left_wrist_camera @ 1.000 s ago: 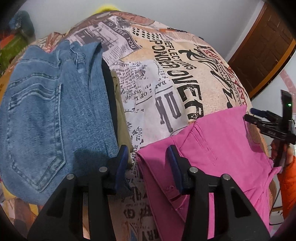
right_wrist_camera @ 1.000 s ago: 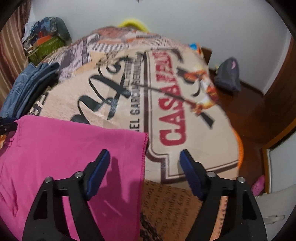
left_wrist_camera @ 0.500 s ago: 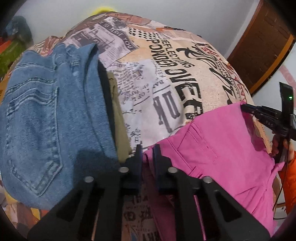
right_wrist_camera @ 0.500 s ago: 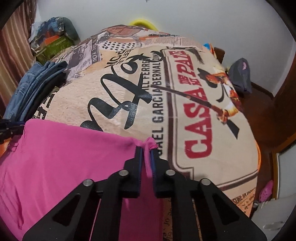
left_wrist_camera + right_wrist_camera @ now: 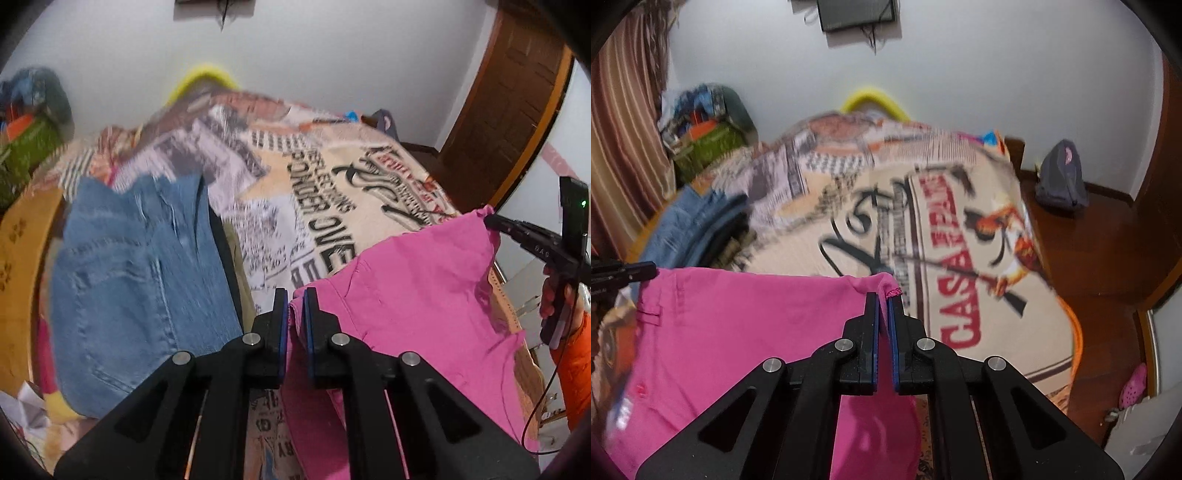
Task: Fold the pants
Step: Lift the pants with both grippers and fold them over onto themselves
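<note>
Step in hand: lifting the pink pants (image 5: 417,291) off the bed (image 5: 332,192). Left claw (image 5: 294,306) pinches the waist corner, right claw (image 5: 883,306) the hem corner. Next: carry both corners across evenly, fabric taut.

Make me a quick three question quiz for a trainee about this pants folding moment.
1. True or false: both grippers are shut on the pink pants.
2. Which garment lies beside the pink pants? A) blue jeans B) white shirt C) black jacket
3. Fill in: the right gripper pinches the pants at a ____.

Key: 1 true: the left gripper clamps the opposite corner. 2 A. 3 corner.
</note>
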### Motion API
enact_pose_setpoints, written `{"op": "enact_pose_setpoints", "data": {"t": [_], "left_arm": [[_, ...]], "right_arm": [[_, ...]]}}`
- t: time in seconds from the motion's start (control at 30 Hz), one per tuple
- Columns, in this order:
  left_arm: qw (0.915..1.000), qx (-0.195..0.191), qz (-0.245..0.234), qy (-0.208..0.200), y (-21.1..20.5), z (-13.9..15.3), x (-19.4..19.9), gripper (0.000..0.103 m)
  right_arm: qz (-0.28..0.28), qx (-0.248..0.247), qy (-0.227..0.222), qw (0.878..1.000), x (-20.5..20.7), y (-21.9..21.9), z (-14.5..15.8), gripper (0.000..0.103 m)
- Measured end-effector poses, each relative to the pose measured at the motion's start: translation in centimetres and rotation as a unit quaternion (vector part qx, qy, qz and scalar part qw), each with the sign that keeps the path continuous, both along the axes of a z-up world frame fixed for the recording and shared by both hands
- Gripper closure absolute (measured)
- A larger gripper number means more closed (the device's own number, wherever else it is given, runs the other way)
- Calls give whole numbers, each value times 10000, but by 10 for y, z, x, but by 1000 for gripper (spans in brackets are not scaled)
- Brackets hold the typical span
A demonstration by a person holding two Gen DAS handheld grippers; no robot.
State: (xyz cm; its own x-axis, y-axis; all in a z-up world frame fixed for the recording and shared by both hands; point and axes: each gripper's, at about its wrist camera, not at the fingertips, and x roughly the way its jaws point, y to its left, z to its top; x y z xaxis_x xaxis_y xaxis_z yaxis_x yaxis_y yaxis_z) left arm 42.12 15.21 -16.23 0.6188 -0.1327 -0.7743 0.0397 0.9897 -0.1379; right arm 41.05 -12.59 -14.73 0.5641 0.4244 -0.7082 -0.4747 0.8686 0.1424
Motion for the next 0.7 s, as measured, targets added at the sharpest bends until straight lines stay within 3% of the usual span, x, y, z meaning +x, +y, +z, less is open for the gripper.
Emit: {"op": "enact_pose_setpoints", "data": {"t": [0.37, 0.7], "left_arm": [[9985, 225, -213, -447, -30, 64, -68, 96], [9961, 234, -497, -693, -54, 101, -151, 96]], "right_arm": [[72, 540, -537, 9971, -71, -30, 78, 99], [-68, 626, -691, 9956, -141, -60, 102, 99]]}}
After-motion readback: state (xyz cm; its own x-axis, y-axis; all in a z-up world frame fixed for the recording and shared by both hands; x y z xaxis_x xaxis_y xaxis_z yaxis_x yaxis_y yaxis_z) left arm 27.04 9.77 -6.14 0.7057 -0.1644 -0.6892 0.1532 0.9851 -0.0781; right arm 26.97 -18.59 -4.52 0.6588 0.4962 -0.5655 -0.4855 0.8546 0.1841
